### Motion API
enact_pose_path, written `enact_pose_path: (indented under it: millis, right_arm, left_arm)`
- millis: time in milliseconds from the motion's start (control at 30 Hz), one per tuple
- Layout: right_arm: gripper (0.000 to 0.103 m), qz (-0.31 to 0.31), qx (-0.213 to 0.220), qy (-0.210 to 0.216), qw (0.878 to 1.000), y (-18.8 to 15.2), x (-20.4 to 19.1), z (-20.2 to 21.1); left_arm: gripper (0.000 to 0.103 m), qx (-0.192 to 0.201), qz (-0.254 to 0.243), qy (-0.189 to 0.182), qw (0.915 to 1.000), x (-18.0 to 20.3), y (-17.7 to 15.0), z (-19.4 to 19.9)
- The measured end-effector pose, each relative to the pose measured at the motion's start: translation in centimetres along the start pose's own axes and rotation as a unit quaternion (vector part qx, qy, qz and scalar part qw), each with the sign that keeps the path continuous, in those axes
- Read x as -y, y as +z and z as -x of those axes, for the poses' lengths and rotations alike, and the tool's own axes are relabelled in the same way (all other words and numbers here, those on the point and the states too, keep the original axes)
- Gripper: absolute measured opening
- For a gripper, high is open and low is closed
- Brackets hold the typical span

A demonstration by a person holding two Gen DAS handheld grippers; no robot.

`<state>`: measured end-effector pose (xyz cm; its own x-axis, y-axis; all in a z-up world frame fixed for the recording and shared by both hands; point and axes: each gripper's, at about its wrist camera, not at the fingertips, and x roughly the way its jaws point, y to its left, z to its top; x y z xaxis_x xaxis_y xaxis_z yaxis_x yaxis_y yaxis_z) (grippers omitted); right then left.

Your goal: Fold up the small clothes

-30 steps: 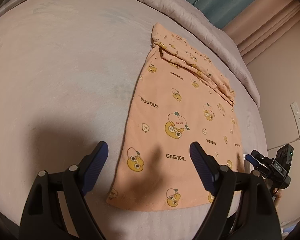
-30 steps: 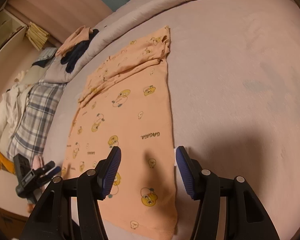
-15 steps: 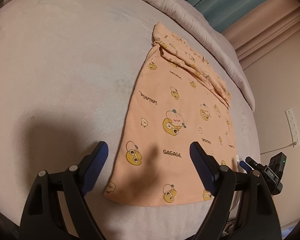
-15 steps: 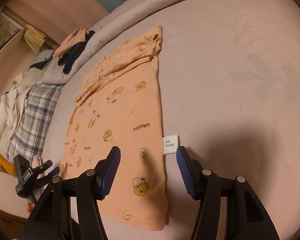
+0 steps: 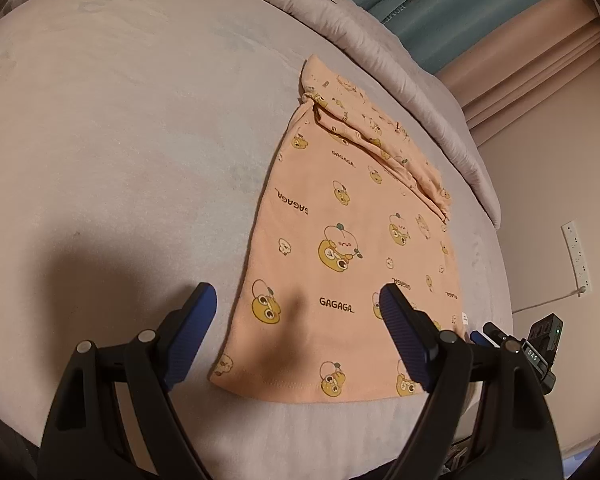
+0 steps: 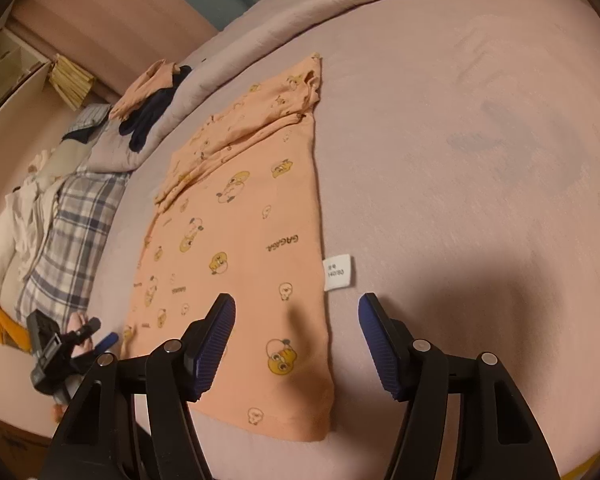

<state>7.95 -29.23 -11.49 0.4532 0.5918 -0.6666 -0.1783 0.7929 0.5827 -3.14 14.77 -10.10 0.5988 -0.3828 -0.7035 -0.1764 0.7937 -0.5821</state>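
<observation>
A small peach garment (image 5: 352, 240) printed with yellow cartoon faces and "GAGAGA" lies flat on the bed, its far end folded over in a rumpled band. It also shows in the right wrist view (image 6: 252, 240), with a white size label (image 6: 339, 272) sticking out at its right edge. My left gripper (image 5: 298, 312) is open and empty above the garment's near left hem corner. My right gripper (image 6: 296, 320) is open and empty above the near right hem corner. Each gripper shows small in the other's view.
The grey-pink bed cover (image 5: 120, 140) spreads wide on both sides. A rolled duvet (image 5: 380, 48) lies behind the garment. A heap of clothes (image 6: 152, 100) and a plaid pillow (image 6: 68, 232) lie at the left. A wall socket strip (image 5: 578, 252) is at the right.
Both grippers have drawn back toward the near hem, so more of the garment's near edge and the white label have come into view. Both stay open.
</observation>
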Motion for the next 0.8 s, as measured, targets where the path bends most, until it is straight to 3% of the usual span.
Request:
enact_pose_path:
  millis: [800]
  right_arm:
    - [0.064, -0.012, -0.012, -0.027, 0.999, 1.3, 1.7, -0.9]
  left_arm:
    - [0.084, -0.007, 0.028, 0.018, 0.9994, -2.5, 2.6, -1.2]
